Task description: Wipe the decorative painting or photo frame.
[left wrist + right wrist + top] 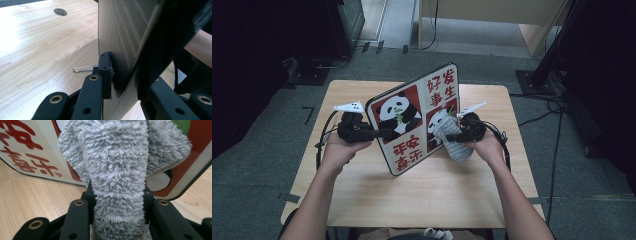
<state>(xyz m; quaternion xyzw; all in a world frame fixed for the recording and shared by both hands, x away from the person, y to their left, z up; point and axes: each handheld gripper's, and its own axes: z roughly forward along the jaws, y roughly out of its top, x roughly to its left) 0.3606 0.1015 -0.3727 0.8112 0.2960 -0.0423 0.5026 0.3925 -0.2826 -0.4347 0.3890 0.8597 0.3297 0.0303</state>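
Our left gripper [382, 133] sat at the centre left of the high view, its jaws pinched on the left edge of the panda board [414, 117]. In the left gripper view the near jaw pad pressed flat against the wood-grain back of the board [117, 37], and the far jaw stood just behind the board's dark edge at the right of the frame, so we held the board tilted up on its lower corner above the table [362, 195]. A thin wire loop [82, 68] stuck out beside the pad, low at the centre left of that view; what it belonged to we could not tell.

Our right gripper [451, 137] was at the centre right of the high view, its jaws clamped on a grey fluffy cloth [452, 140]. In the right gripper view the cloth [117, 177] rose from between the jaws up the middle of the frame and lay against the printed face of the board [30, 157], covering part of the lower right panda panel.

We judged that we were part-way through wiping the board's face: the board was already raised and steadied, the cloth was already on it, and contact sat near the right-hand panels. The red characters and the upper left panda panel, toward the centre of the high view, looked not yet reached, though no dirt or streaks showed by which to measure progress. Setting the board down again also remained.
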